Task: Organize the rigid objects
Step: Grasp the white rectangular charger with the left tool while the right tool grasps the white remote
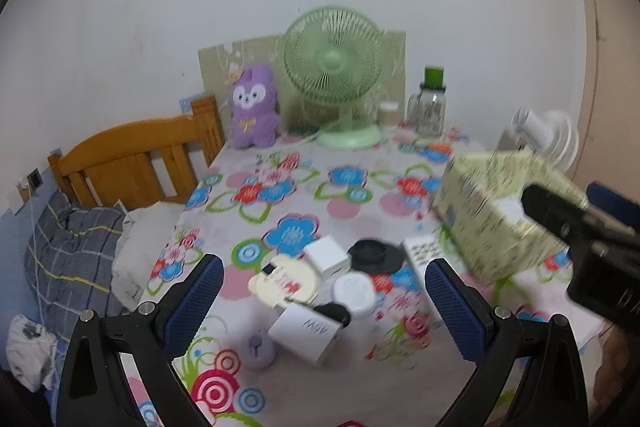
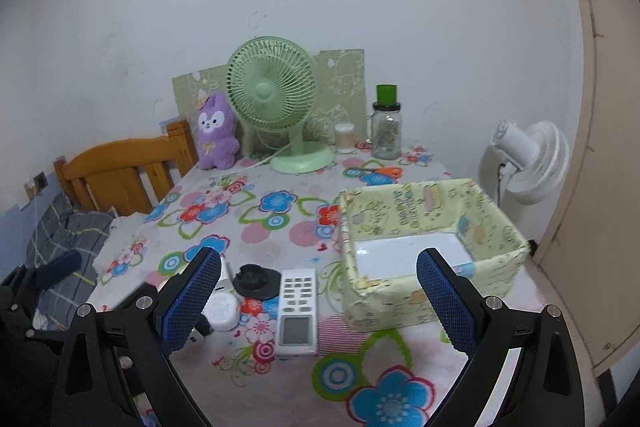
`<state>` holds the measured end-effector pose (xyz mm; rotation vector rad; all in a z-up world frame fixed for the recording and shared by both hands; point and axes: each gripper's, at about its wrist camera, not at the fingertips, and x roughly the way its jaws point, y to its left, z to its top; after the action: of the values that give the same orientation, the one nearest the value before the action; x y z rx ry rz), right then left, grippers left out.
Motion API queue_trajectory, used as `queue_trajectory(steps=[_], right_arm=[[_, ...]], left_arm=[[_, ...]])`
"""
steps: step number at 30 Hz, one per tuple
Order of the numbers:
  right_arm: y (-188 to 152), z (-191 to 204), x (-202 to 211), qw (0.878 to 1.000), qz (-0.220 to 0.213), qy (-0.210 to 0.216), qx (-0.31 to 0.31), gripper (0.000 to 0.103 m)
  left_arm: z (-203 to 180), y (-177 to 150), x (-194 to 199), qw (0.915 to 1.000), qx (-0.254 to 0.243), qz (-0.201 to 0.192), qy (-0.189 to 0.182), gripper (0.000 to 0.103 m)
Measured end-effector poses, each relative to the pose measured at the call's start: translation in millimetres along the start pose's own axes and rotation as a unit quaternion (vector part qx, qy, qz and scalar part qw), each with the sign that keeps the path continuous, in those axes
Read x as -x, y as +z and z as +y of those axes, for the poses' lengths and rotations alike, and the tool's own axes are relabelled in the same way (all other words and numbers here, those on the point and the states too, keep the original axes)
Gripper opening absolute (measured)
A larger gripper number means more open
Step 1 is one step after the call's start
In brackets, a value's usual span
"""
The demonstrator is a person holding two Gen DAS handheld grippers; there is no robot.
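Note:
Small rigid items lie clustered on the flowered tablecloth. In the left wrist view my left gripper point(image 1: 324, 287) hangs open above a white cube charger point(image 1: 326, 255), a black round lid point(image 1: 374, 255), a white round jar point(image 1: 354, 293), a cream disc point(image 1: 284, 281) and a white adapter point(image 1: 304, 333). The white remote point(image 2: 298, 307) lies face up, directly below my open right gripper point(image 2: 320, 283). Right of the remote stands a yellow patterned box point(image 2: 404, 211), open-topped and with nothing visible inside. Neither gripper holds anything.
A green desk fan point(image 2: 276, 107), a purple plush toy point(image 2: 216, 133), a glass jar with a green lid point(image 2: 386, 131) and a small container point(image 2: 345, 138) line the far edge. A white fan point(image 2: 528, 159) stands at the right. A wooden bed frame point(image 2: 120, 171) with bedding lies to the left.

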<state>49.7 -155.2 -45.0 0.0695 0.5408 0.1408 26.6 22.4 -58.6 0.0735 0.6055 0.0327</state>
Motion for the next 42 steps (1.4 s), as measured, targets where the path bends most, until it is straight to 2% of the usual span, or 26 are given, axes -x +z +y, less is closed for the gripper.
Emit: queue_trajectory(steps=[10, 21, 27, 32, 37, 42], right_arm=[[-23.1, 15.8, -26.7, 1.000, 0.009, 0.001, 0.010, 0.100], [-52.2, 32.6, -57.4, 0.998, 0.049, 0.008, 0.025, 0.100], [-63.8, 36.7, -78.0, 0.997, 0.074, -0.003, 0.023, 0.099], [-72.0, 37.9, -94.1, 0.995, 0.095, -0.005, 0.018, 0.095], [-77.8, 39.7, -111.5, 0.993, 0.118, -0.012, 0.025, 0.084], [-80.2, 36.1, -124.6, 0.991, 0.129, -0.024, 0.018, 0.082]], left_arm=[[15.8, -27.0, -33.9, 0.9991, 0.013, 0.040, -0.002, 0.102], [27.2, -53.8, -67.4, 0.9965, 0.033, 0.076, -0.004, 0.102], [27.9, -58.7, -82.8, 0.9957, 0.026, 0.088, -0.008, 0.102], [29.1, -60.6, -93.4, 0.9955, 0.022, 0.092, -0.008, 0.102], [27.7, -62.2, -104.2, 0.9944, 0.016, 0.104, -0.001, 0.100], [27.1, -62.7, -112.8, 0.9926, 0.018, 0.119, -0.016, 0.095]])
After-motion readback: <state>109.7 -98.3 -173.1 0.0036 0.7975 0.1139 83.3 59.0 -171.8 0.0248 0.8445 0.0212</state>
